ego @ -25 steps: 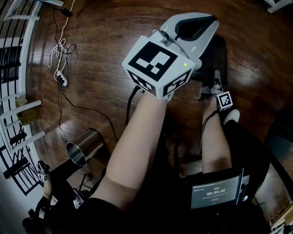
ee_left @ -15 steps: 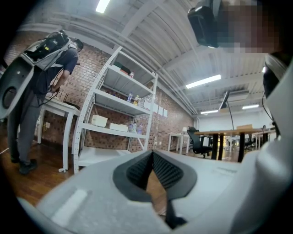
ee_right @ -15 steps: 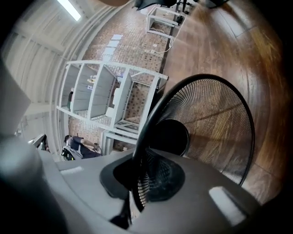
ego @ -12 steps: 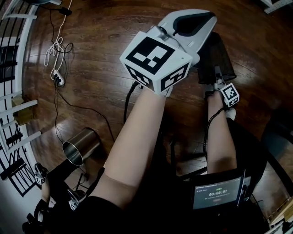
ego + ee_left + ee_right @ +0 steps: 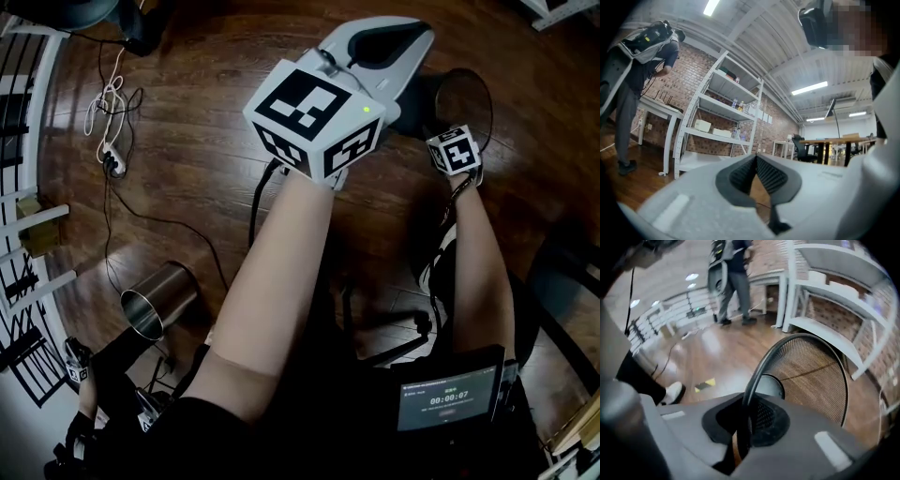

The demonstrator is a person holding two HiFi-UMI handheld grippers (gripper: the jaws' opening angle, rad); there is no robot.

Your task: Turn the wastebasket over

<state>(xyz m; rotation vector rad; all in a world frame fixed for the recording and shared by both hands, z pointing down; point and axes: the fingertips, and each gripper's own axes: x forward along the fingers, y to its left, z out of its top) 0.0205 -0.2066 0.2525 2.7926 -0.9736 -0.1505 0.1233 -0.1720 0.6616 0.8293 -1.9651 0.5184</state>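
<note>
The wastebasket (image 5: 466,97) is black wire mesh with a round rim. In the head view it sits at the top right on the wooden floor, its mouth turned up toward me. My right gripper (image 5: 448,127) reaches down to its near rim. In the right gripper view the wastebasket (image 5: 811,366) shows its open mouth and solid bottom, and the right gripper (image 5: 747,416) is shut on the rim wire. My left gripper (image 5: 398,42) is held high and level at the top centre, away from the basket. Its pads meet at the tips of the left gripper (image 5: 756,157), with nothing between them.
A shiny steel bin (image 5: 155,300) lies on the floor at the lower left. A power strip with cables (image 5: 108,159) is at the left. A chair base (image 5: 394,328) is below my arms. A person (image 5: 733,282) stands by white shelving (image 5: 825,310).
The right gripper has swung up and to the right and rolled over with the wastebasket. The basket's open mouth now faces up, where before its side showed. The left gripper stayed put.
</note>
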